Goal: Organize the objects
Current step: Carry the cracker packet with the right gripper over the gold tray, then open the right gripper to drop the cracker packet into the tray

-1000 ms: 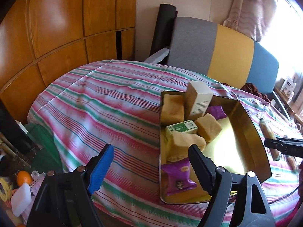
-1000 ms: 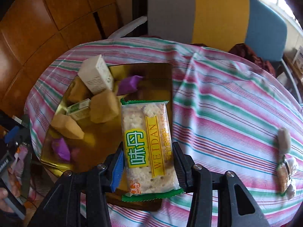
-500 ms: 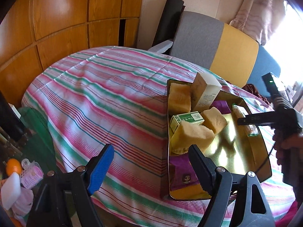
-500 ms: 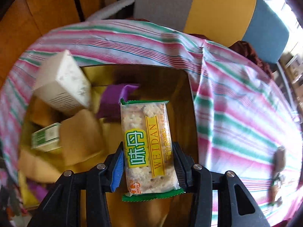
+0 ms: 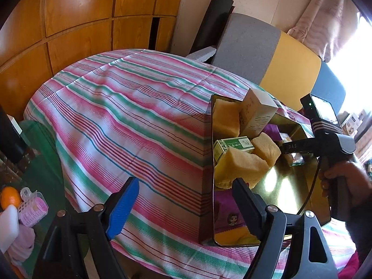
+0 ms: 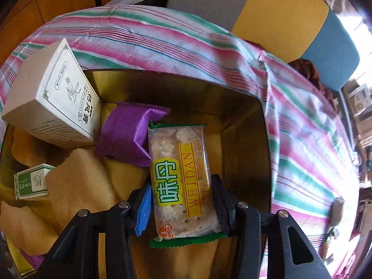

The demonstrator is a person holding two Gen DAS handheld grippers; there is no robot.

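Observation:
My right gripper [image 6: 182, 200] is shut on a green-edged cracker packet [image 6: 181, 179] and holds it low inside the gold tray [image 6: 244, 125], next to a purple packet [image 6: 127, 134]. The tray also holds a white box [image 6: 53, 97], a small green box [image 6: 31, 182] and yellow sponge cakes [image 6: 79, 179]. In the left wrist view the tray [image 5: 311, 193] lies on the striped tablecloth [image 5: 130, 116] with the right gripper [image 5: 290, 148] reaching into it. My left gripper [image 5: 186, 197] is open and empty, hovering near the tray's left front edge.
More wrapped snacks [image 6: 337, 209] lie on the cloth to the right of the tray. A grey, yellow and blue chair back [image 5: 267, 53] stands behind the table. Wooden panels [image 5: 69, 23] are at the left. An orange and small items [image 5: 14, 200] sit low at the left.
My right gripper has carried the cracker packet over the tray and down into it. The left gripper has stayed open and drifted slightly.

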